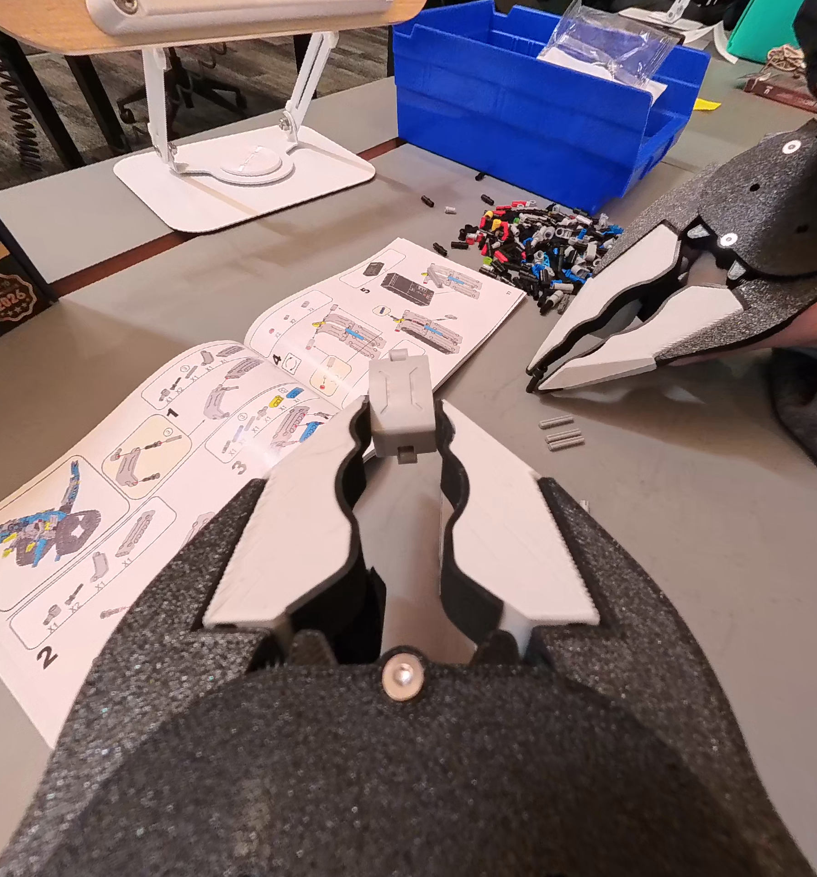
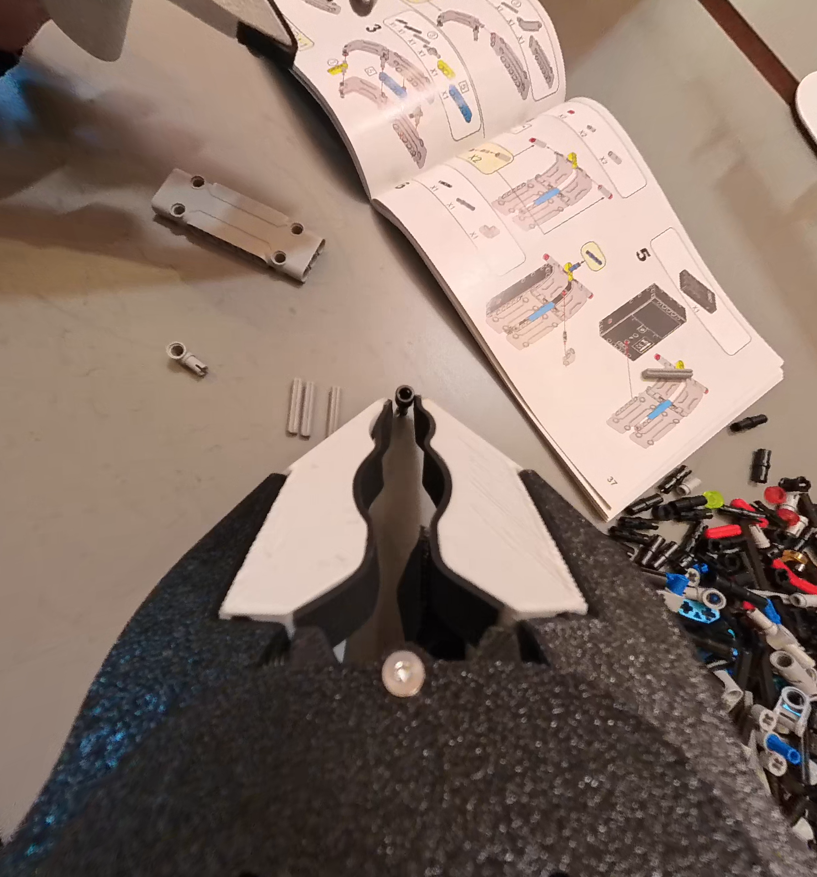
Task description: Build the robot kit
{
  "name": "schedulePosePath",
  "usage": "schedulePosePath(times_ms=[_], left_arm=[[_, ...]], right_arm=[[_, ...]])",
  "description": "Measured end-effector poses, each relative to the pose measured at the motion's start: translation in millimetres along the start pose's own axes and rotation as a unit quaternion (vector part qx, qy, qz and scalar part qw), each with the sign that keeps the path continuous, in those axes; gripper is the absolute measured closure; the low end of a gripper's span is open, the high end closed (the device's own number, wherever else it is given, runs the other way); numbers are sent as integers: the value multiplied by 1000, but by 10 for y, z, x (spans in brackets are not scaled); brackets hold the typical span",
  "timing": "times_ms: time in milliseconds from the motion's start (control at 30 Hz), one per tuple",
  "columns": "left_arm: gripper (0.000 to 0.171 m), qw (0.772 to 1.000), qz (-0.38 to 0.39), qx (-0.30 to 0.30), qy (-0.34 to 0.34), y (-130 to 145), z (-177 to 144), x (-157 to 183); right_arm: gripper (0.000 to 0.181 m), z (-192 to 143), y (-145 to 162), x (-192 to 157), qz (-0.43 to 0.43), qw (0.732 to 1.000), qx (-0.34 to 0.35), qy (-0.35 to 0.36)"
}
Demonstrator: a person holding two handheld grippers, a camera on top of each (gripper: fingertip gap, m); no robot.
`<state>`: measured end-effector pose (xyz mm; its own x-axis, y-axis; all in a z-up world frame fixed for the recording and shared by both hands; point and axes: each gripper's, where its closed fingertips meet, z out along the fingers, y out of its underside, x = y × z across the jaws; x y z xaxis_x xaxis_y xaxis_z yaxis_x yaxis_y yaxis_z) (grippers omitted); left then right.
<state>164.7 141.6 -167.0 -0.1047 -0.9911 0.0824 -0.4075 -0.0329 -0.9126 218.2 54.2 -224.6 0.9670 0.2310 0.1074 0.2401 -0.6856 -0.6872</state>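
Grey block pinched in left hand-held gripper, black pin in right hand-held gripper.

Setting: an office or lab workroom, used as an assembly bench. Evidence as follows.
- Grey table, matt top, with a dark wood-coloured edge strip at the far side.
- White adjustable stand, far left, carrying a wooden board.
- Blue plastic parts bin, far right, with a clear plastic bag in it.
- Open instruction booklet, centre.
- Loose heap of small plastic building pieces, near the bin.
- Patterned carpet and what may be chair legs beyond the table, indistinct.
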Motion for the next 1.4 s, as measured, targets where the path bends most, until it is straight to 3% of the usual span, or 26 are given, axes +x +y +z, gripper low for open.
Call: schedulePosePath(times_ms=[1233,1400], left_arm=[[146,1000,4,-5,0,14,5,0],[146,1000,2,-4,1,10,0,-2]], right_arm=[[175,16,85,-11,18,999,-27,-11],[171,-167,80,57,23,1000,-12,-6]])
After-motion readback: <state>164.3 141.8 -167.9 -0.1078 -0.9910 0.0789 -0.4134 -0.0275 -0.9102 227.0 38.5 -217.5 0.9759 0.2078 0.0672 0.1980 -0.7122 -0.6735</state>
